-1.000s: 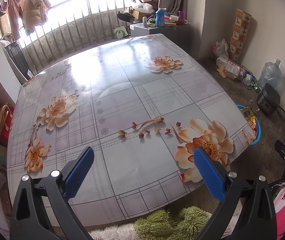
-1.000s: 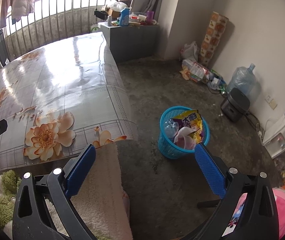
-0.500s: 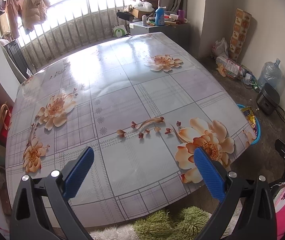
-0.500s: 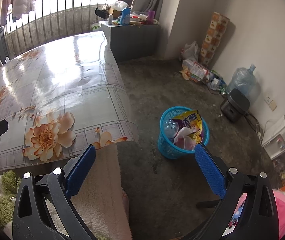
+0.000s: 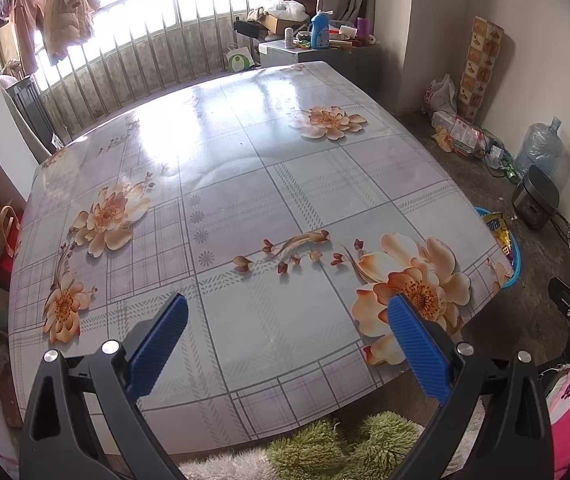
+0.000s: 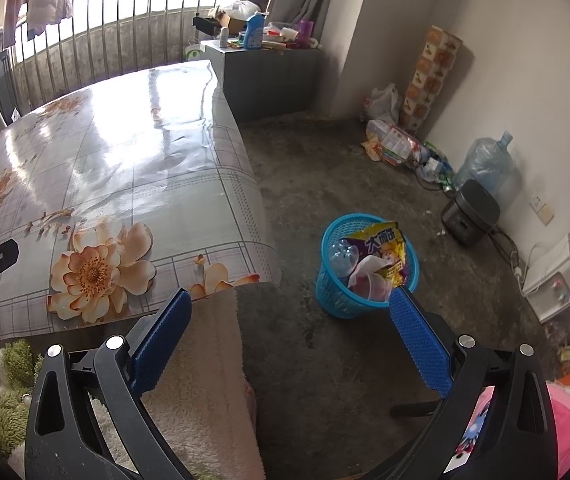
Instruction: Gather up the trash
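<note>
My left gripper [image 5: 285, 316] is spread wide with nothing between its blue pads, hovering over the near edge of the worktop [image 5: 245, 168], which is covered in a glossy flowered cloth. My right gripper [image 6: 287, 312] is also spread wide and holds nothing, pointed at the concrete floor [image 6: 325, 184] off the worktop's right side. Blue mesh basket [image 6: 339, 300] stands on the floor just beside the worktop's near right corner. Trash sits inside it: a purple-and-yellow snack bag [image 6: 385, 252] sticking up above the rim, a clear plastic bottle [image 6: 341, 254] to its left, and a clear cup [image 6: 369, 284] in front. From the left view only the basket's rim [image 5: 515, 256] and the bag's top [image 5: 499, 230] peek past the worktop edge. A fuzzy cream blanket [image 6: 201, 380] lies below the right gripper.
</note>
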`<state>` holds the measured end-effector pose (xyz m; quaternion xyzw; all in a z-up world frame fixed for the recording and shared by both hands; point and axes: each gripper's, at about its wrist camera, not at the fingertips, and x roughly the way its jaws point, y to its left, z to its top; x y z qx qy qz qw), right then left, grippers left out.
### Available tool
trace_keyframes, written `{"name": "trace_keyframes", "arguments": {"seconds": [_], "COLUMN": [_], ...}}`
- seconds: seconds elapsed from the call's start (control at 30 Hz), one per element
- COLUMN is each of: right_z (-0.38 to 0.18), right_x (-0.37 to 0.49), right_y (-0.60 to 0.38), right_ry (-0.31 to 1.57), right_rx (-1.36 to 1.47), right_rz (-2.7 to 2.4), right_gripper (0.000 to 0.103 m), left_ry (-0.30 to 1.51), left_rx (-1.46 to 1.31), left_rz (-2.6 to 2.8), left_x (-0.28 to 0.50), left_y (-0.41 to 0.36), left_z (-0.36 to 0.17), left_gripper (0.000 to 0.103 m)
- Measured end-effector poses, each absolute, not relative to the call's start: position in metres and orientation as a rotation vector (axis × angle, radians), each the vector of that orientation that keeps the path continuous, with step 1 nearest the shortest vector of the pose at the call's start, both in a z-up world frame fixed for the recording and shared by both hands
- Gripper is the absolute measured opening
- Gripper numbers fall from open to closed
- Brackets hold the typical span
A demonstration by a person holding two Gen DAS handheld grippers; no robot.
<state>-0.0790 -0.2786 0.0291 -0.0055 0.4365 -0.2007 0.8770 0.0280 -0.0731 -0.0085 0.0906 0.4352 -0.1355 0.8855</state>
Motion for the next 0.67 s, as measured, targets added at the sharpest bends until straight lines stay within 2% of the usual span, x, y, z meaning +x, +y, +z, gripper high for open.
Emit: {"name": "trace_keyframes", "arguments": {"seconds": [0.67], "right_z": [0.0301], "right_x": [-0.0777], "right_y": [-0.2813], "right_ry": [0.909], "right_rx": [-0.016], "right_rz": [-0.411], "right_gripper": [0.095], "left_ry": [0.919], "left_rx": [0.190], "left_rz": [-0.287], "left_x": [0.0255], "left_y": [-0.0725], "left_z": [-0.0143], "left_gripper": [0.098]}}
